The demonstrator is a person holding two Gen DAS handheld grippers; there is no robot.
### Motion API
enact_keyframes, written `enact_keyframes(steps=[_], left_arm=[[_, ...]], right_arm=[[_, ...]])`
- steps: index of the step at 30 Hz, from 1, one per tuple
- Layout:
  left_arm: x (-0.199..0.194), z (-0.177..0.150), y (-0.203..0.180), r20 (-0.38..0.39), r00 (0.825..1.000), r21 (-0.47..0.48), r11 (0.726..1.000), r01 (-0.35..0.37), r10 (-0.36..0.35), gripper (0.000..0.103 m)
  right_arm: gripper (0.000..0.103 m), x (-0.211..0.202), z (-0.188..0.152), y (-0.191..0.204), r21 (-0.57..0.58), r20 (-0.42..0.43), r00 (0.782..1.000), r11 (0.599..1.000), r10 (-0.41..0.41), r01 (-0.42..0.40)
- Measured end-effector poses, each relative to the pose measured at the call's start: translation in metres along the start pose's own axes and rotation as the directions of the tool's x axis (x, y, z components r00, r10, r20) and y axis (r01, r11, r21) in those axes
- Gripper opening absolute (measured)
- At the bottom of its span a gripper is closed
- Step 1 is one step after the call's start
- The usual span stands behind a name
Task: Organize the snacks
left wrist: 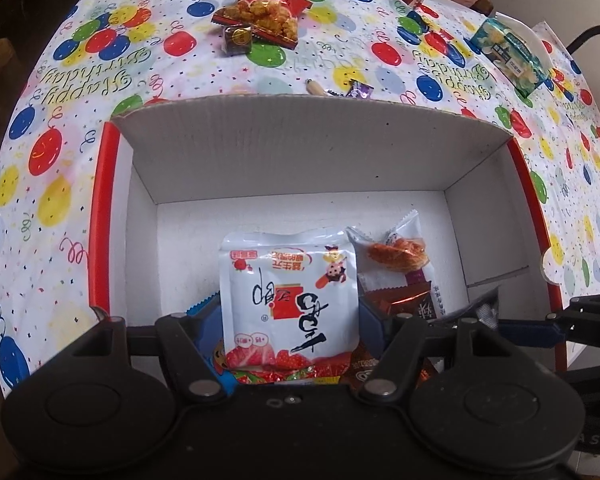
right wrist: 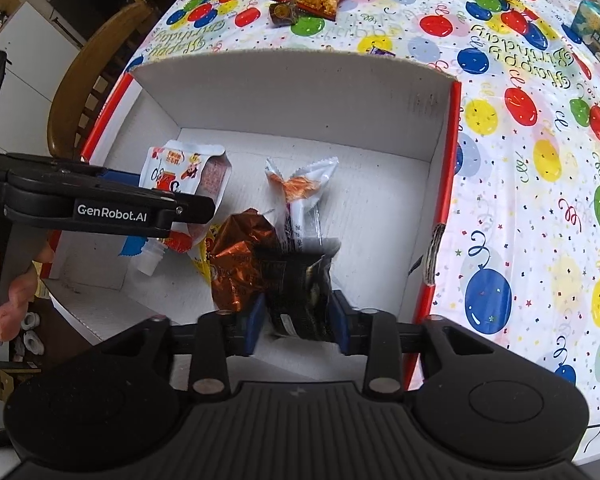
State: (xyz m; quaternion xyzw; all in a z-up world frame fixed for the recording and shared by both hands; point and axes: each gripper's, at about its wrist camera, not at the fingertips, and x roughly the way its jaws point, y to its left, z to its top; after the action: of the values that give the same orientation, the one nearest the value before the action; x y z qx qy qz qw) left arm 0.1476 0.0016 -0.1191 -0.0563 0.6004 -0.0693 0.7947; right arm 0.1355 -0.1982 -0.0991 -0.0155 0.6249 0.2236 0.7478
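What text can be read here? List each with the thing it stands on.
"GenRobot.AI": side of the left tool.
"Happy Birthday": balloon tablecloth, seen upside down.
White pouch held by the left tool: Asian characters, not read with confidence.
Other snack wrappers: too small or blurred.

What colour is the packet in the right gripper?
Black with some pale print, clearest in the right wrist view: the packet sits clamped in the right gripper.

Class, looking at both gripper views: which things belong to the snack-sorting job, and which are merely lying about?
Job:
box
white pouch in left gripper
black packet in right gripper
fried-snack bag

Lying about:
tablecloth
chair
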Motion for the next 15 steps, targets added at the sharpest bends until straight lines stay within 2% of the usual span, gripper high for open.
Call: enact_keyframes(steps=[3, 8, 15], left_arm=[[-0.004, 0.001, 0.001, 0.014, 1.000, -0.005, 1.000, 0.006, -0.006, 0.069], [-0.021, 0.004, -0.003, 0.063, 0.998, 0.009, 1.000, 0.025, -0.026, 0.080], [-0.049, 0.009, -0.008, 0.137, 0.990, 0.038, 0.999, 0.033, -0.038, 0.083]], right_arm=[[0.049, -0.006, 0.002, -0.001, 0.004, 0.016, 1.000, 1.000, 0.022, -0.022], [0.050, -0.018, 0.007, -0.002, 0.009, 0.046, 0.998, 0.999, 0.033, -0.033], [0.052, -0.046, 0.018, -0.004, 0.006, 0.112, 0.993, 0.999, 0.043, -0.044]])
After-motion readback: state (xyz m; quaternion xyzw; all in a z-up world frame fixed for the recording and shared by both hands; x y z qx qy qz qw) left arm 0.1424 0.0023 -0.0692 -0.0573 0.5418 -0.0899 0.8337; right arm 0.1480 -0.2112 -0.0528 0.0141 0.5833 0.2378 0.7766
